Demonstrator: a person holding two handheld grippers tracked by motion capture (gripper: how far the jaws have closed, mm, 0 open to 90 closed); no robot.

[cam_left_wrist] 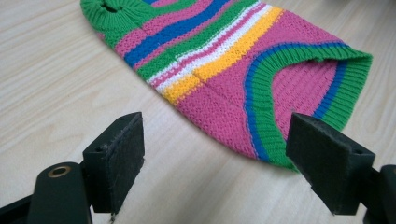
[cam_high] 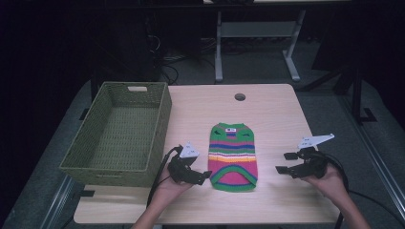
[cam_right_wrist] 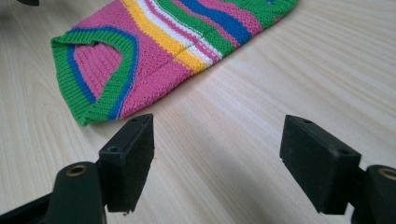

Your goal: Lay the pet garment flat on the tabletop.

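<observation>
A small knitted striped sweater (cam_high: 233, 157) in pink, green, blue, white and yellow lies flat on the wooden table (cam_high: 267, 114), its green hem toward the person. My left gripper (cam_high: 206, 175) rests just left of the hem, open, with nothing between its jaws. In the left gripper view the sweater (cam_left_wrist: 233, 65) lies just beyond the open gripper (cam_left_wrist: 215, 154), the hem's corner close to one fingertip. My right gripper (cam_high: 285, 162) hovers to the right of the sweater, open and empty. In the right gripper view the sweater (cam_right_wrist: 159, 51) lies ahead and to the left of the open gripper (cam_right_wrist: 217, 154).
A green woven basket (cam_high: 122, 133) stands empty on the left part of the table. A round cable hole (cam_high: 239, 97) sits near the far edge. Beyond the table stand dark furniture and a grey desk frame (cam_high: 258, 38).
</observation>
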